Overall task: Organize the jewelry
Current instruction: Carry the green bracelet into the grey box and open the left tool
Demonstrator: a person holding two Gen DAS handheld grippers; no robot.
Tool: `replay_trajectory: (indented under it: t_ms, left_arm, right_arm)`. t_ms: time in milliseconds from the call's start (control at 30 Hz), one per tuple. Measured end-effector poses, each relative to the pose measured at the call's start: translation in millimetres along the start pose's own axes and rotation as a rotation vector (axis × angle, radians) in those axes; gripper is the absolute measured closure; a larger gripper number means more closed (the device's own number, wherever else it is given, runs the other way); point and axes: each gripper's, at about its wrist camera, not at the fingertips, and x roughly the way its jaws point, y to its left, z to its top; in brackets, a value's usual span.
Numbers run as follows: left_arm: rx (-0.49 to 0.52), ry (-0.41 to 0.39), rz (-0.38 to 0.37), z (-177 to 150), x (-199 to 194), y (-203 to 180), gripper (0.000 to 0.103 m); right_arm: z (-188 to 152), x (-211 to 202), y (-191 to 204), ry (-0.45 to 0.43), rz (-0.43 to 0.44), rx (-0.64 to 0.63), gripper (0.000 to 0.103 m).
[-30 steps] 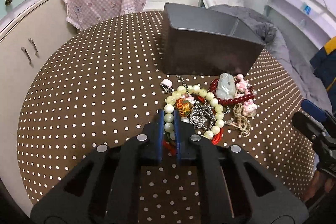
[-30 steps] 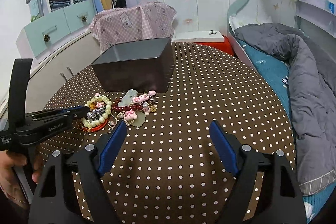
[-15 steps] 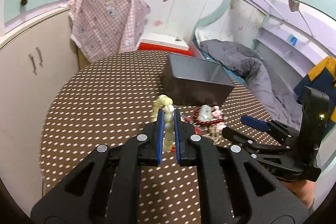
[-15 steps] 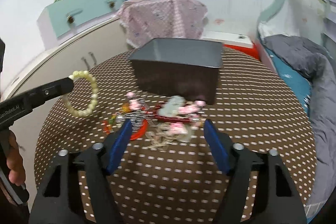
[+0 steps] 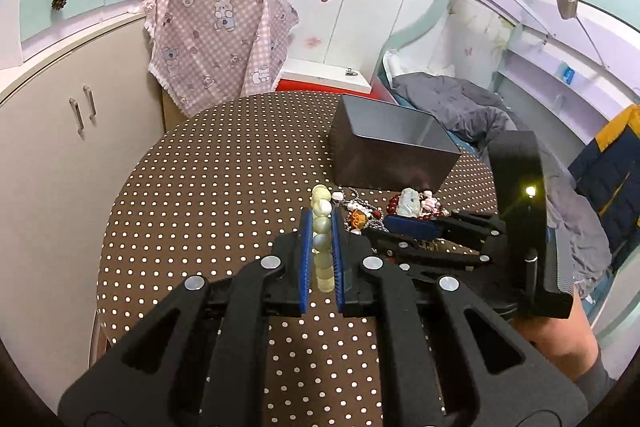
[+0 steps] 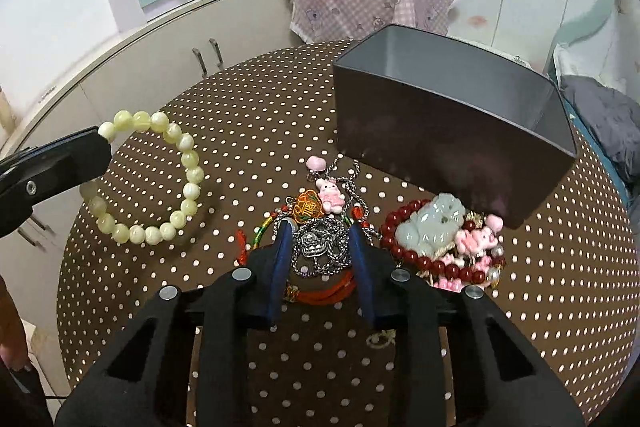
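Note:
My left gripper (image 5: 321, 217) is shut on a pale green bead bracelet (image 5: 322, 239), held above the brown dotted table (image 5: 200, 207). From the right wrist the bracelet (image 6: 188, 163) hangs as a ring from the left gripper (image 6: 100, 147). My right gripper (image 6: 320, 231) is down in the jewelry pile. Its jaws are closing, with a silver chain necklace (image 6: 320, 247) heaped between the pads. A red cord (image 6: 320, 291) lies under it. Beside it lie a jade pendant on red beads (image 6: 432, 227) and pink charms (image 6: 476, 239). The dark grey box (image 6: 440, 131) stands behind, showing nothing inside.
A white cabinet (image 5: 60, 147) curves along the left, and a pink checked cloth (image 5: 220, 39) drapes something behind the table. A bed with a grey duvet (image 5: 460, 99) is on the right. A person's leg (image 5: 560, 339) stands by the table's right edge.
The left gripper has lifted the green bracelet out of the pile and off the table. The right gripper has come over the pile and its jaws have narrowed around the silver chain.

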Motion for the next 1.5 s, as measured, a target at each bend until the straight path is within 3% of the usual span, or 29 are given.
replay_trajectory:
  t_ms: [133, 167, 200, 600, 867, 1200, 1500]
  left_arm:
    - [0.006, 0.001, -0.009, -1.4, -0.9, -1.1, 0.094]
    - [0.009, 0.001, -0.01, -1.2, -0.7, -2.1, 0.094]
    - [0.013, 0.003, -0.013, -0.8, -0.4, -2.9, 0.094]
    - [0.015, -0.02, -0.073, 10.5, -7.1, -13.9, 0.094]
    - [0.04, -0.053, -0.14, 29.6, -22.2, -25.5, 0.094]
    - [0.089, -0.102, -0.18, 57.5, -29.1, -50.3, 0.094]
    - [0.112, -0.101, -0.19, 72.0, -23.0, -61.5, 0.094]
  right_arm:
    - [-2.9, -4.0, 2.0, -0.003, 0.013, -0.008, 0.084]
    - [-5.5, -7.6, 0.7, -0.012, 0.027, 0.002, 0.097]
    - [-9.0, -13.2, -0.2, -0.026, 0.042, 0.013, 0.102]
    - [-12.2, -73.4, -5.0, -0.166, 0.045, 0.058, 0.102]
    - [12.2, -124.3, -2.2, -0.287, 0.075, 0.053, 0.102]
    - [35.9, -181.9, -12.1, -0.424, 0.048, 0.044, 0.102]
    - [47.7, -179.0, -22.5, -0.421, 0.014, 0.035, 0.102]
